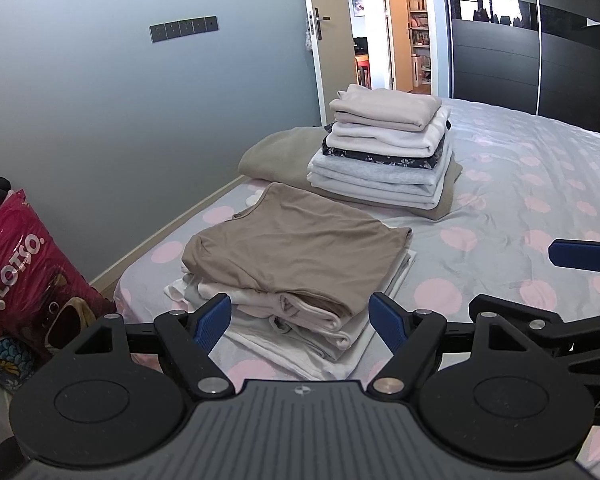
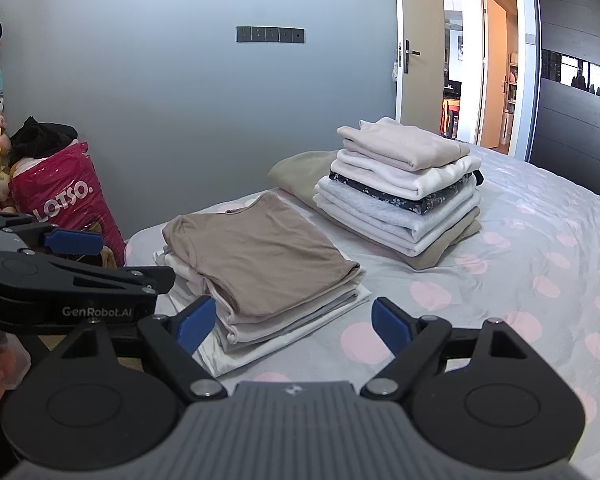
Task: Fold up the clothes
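Home bedroom: bed, wardrobe.

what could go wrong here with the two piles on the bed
The near pile sits close to the bed's edge, so a nudge from the open left gripper could slide it off. The taller stack has uneven layers and might topple if the bedsheet is tugged.

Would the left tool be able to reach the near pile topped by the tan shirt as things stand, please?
Probably yes: the left tool is open right before the tan shirt pile, with nothing in between; the right tool stays aside.
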`<control>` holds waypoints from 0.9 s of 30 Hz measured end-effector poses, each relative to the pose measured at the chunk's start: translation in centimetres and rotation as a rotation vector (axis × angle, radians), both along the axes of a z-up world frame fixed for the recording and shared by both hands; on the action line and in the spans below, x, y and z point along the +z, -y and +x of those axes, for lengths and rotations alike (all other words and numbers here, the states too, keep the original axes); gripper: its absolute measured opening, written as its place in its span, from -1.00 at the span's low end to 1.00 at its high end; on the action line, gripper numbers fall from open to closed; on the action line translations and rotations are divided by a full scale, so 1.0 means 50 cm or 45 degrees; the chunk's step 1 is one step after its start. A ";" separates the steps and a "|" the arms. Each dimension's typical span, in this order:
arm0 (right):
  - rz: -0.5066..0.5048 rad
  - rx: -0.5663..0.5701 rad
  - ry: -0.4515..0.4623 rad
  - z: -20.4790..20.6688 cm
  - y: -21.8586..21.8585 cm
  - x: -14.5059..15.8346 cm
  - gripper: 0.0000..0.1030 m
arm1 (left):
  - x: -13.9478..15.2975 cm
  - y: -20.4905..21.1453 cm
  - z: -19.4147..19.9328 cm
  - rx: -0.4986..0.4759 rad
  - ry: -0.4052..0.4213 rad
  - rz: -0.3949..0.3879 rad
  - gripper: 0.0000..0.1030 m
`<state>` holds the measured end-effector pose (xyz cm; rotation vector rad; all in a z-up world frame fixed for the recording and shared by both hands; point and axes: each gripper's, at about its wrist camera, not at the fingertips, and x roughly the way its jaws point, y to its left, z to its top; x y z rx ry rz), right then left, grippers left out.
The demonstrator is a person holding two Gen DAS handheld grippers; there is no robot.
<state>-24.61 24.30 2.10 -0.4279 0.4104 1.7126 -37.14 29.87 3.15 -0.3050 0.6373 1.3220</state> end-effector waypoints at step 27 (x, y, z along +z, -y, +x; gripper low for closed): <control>-0.001 -0.006 -0.020 0.003 0.008 -0.006 0.69 | 0.001 0.008 0.004 0.012 -0.034 -0.009 0.36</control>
